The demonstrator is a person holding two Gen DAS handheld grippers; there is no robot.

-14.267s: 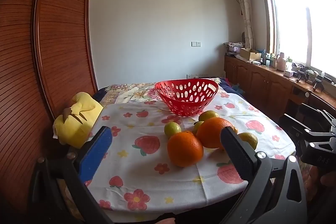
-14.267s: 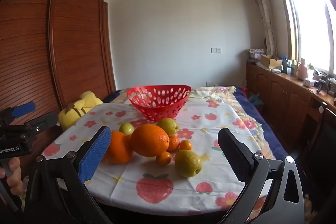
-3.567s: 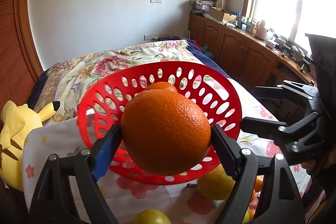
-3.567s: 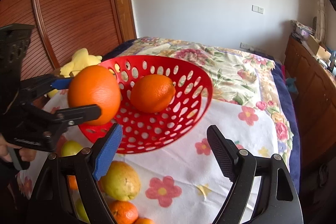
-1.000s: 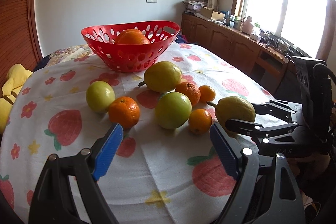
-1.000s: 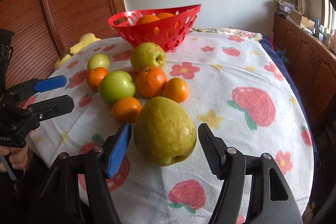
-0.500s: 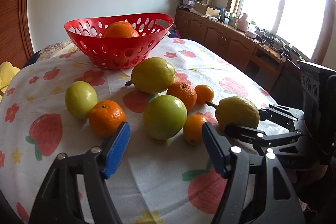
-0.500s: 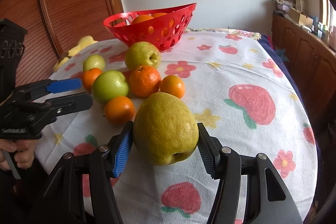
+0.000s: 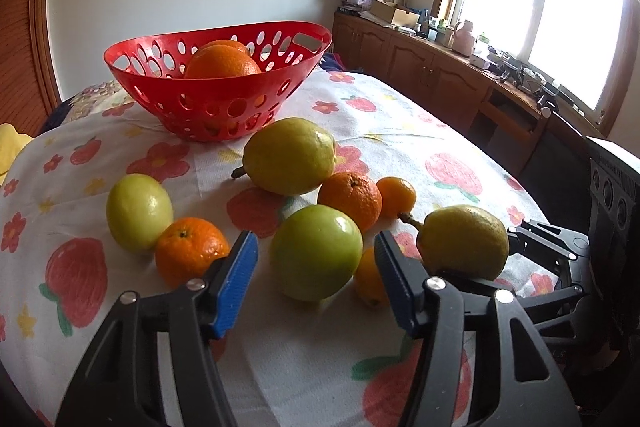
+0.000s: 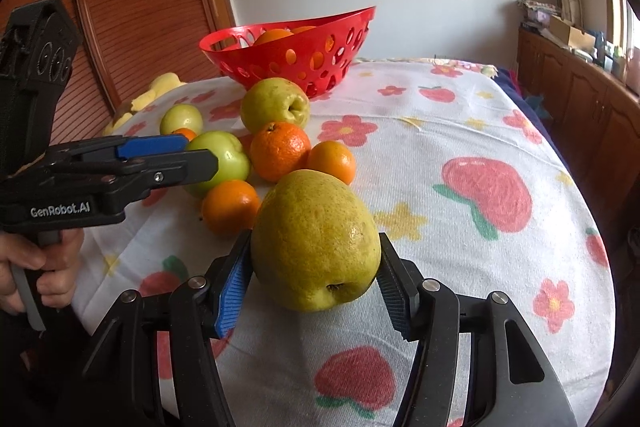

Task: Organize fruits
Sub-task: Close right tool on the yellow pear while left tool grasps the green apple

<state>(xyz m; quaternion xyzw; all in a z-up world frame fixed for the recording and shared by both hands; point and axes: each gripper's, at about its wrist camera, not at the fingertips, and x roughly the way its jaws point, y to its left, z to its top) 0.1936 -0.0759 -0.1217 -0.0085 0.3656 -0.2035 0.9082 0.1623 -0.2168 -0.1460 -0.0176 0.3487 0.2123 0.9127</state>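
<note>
Two oranges (image 9: 222, 63) sit in your red basket (image 9: 216, 99) on the table (image 10: 460, 131). Your right gripper (image 10: 316, 283) clamps the yellow pear (image 10: 316, 243); your left gripper (image 9: 316, 279) stands apart around the green apple (image 9: 316, 253).

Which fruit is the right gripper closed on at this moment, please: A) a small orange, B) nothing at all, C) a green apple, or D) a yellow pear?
D: in the right wrist view the right gripper has both pads pressed against the sides of the yellow pear, while the green apple sits further back by the left gripper.
</note>
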